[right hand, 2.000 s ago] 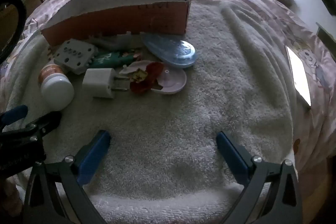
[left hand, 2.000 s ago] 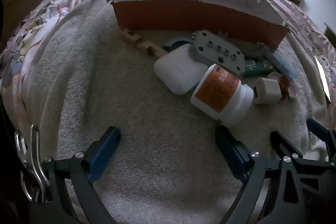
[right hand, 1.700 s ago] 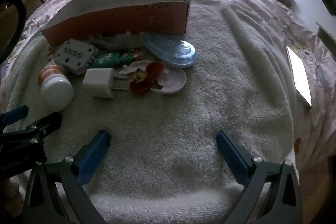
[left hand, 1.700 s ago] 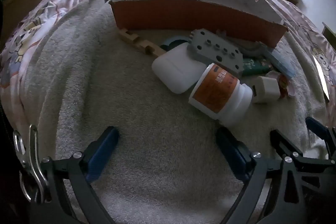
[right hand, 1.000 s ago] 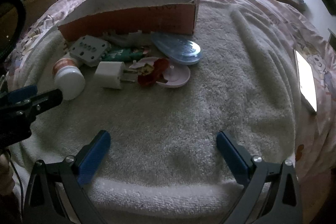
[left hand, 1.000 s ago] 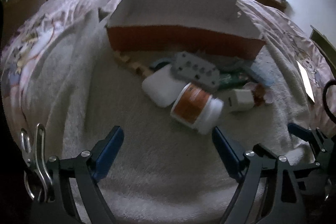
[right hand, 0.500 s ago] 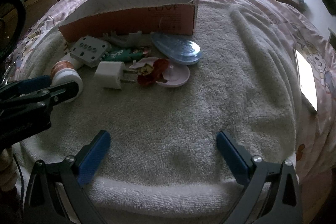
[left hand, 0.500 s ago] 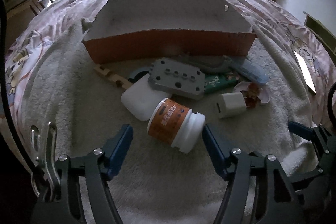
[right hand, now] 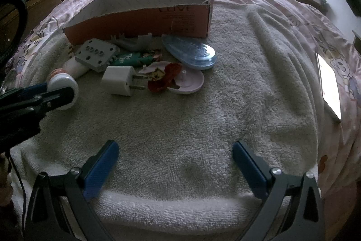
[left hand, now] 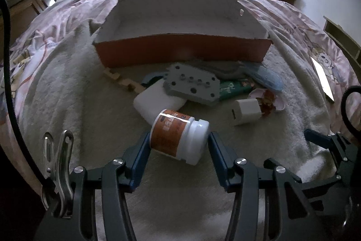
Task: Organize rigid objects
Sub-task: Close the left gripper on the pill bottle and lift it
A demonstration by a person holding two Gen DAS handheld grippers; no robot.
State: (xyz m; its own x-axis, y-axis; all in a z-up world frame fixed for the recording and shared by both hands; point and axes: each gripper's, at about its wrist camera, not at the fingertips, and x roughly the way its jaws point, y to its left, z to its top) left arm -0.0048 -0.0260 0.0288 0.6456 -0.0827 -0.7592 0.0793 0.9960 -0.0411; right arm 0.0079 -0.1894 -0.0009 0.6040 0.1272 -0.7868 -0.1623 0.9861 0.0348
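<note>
A white bottle with an orange label [left hand: 178,133] lies on its side on the towel. My left gripper [left hand: 179,146] has closed in around it, one blue pad on each side, touching or nearly touching it. The bottle's white cap [right hand: 64,87] and the left gripper [right hand: 38,94] also show in the right wrist view. Behind the bottle lie a white case [left hand: 155,103], a grey block with holes [left hand: 191,87], a white plug adapter [left hand: 247,111] and a green pack [left hand: 234,88]. An open orange cardboard box [left hand: 180,51] stands behind them. My right gripper [right hand: 174,164] is open and empty over bare towel.
A blue oval case [right hand: 188,52], a pink dish [right hand: 188,80] with a red piece [right hand: 164,78], a grey plastic part [right hand: 134,42] and a wooden strip [left hand: 119,80] lie near the box. A phone [right hand: 329,88] lies on the bedsheet at right.
My left gripper moved forward to the bottle and its jaws narrowed around it. The right gripper barely moved and stayed open.
</note>
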